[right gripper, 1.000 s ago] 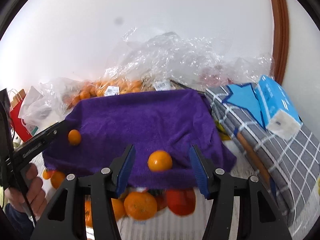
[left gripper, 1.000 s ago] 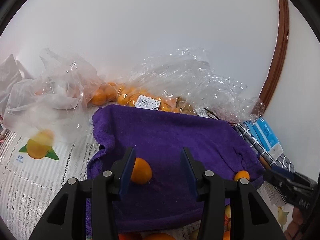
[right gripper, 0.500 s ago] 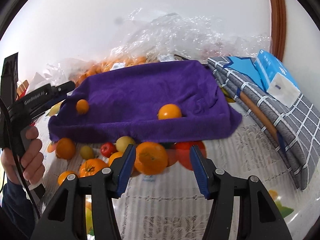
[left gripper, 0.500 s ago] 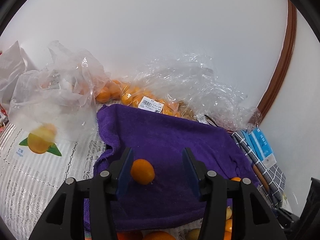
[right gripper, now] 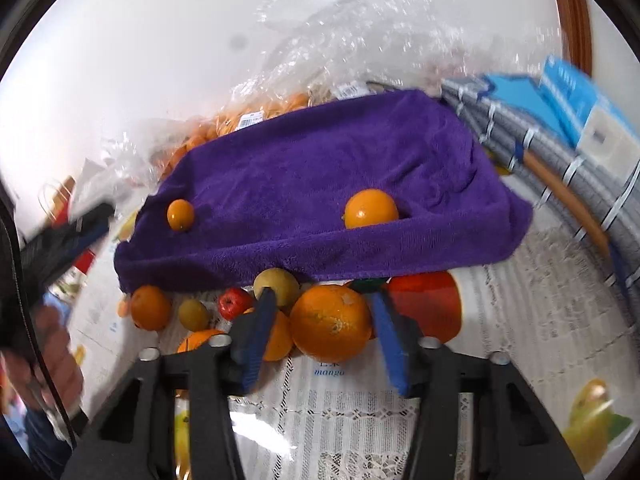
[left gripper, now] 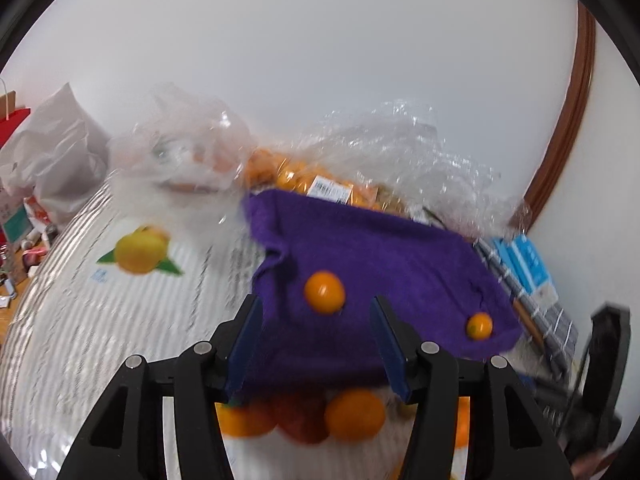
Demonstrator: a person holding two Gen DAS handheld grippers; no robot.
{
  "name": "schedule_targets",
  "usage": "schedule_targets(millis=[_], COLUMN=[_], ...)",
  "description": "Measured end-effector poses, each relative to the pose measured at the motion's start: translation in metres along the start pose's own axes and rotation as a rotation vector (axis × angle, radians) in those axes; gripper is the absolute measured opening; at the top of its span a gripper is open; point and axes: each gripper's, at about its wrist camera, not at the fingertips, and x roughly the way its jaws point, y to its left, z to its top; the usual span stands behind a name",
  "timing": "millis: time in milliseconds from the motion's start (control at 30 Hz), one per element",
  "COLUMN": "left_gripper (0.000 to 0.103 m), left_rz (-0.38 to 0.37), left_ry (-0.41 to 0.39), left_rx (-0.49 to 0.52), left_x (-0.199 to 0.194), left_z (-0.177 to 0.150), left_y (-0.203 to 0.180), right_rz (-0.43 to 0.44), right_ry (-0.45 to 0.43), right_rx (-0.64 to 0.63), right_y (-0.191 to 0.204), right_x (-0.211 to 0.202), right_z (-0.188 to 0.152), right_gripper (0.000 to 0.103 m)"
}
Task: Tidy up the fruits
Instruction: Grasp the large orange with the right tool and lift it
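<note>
A purple towel (right gripper: 320,160) lies on the table with a small orange (right gripper: 180,214) and a larger orange (right gripper: 370,208) on it. Loose fruit is piled at its front edge. My right gripper (right gripper: 322,296) points down into that pile with its jaws closing around a big orange (right gripper: 330,322); the pads sit close to its sides and I see no firm press. My left gripper (left gripper: 316,300) hovers over the towel (left gripper: 360,248), jaws opening. The small orange (left gripper: 324,292) lies at its tips, untouched. The second orange (left gripper: 480,326) rests near the towel's right corner.
Near the big orange lie a red fruit (right gripper: 234,302), a yellow-green fruit (right gripper: 276,282), another orange (right gripper: 150,306) and a red-orange fruit (right gripper: 428,304). Clear bags of oranges (left gripper: 304,176) stand behind the towel. A plaid cloth (right gripper: 560,168) and blue packs (right gripper: 580,96) lie at the right.
My right gripper has sunk from the towel's front orange to the fruit pile, and its jaws have narrowed around the big orange. My left gripper has drawn back from the small orange and widened.
</note>
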Motion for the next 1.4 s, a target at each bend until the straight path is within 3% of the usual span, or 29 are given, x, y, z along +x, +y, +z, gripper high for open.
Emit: schedule_targets(millis=[133,433,633,800,900,933,1033,1400], left_gripper=[0.053,0.053,0.053,0.052,0.039,0.039,0.039,0.039], left_rz=[-0.028,-0.033,0.014,0.012,-0.043,-0.082,-0.093,-0.098], left_ry=[0.033,0.161,0.237,0.238,0.228,0.226,0.186,0.048], left_rx=[-0.014,0.091,0.148,0.161,0.1,0.055,0.006,0.039], left_x=[-0.009,0.006,0.027,0.028,0.026,0.025,0.02,-0.002], left_z=[-0.014,-0.046,-0.056,-0.056,-0.053,-0.053,-0.05,-0.044], left_y=[0.003,-0.025,-0.04,-0.043,-0.033,-0.025,-0.018,-0.028], right_rz=[0.025,-0.053,-0.073,-0.123,-0.169,-0.173,-0.165,-0.14], right_ry=[0.002,-0.025,-0.017,0.0,-0.008,-0.005,-0.011,-0.107], right_rx=[0.016,-0.047,-0.069,-0.107,-0.169,-0.174,-0.163,-0.079], right_y=[-0.005,-0.011,-0.015,-0.01,0.0,0.001,-0.002,-0.016], right_x=[-0.004,-0.032,-0.033,-0.02,-0.018,-0.017,-0.018,-0.04], right_z=[-0.003,-0.019,-0.028,-0.031,-0.036,-0.037,-0.037,-0.036], right_gripper=[0.041,0.041,0.042,0.043,0.043,0.043,0.042,0.042])
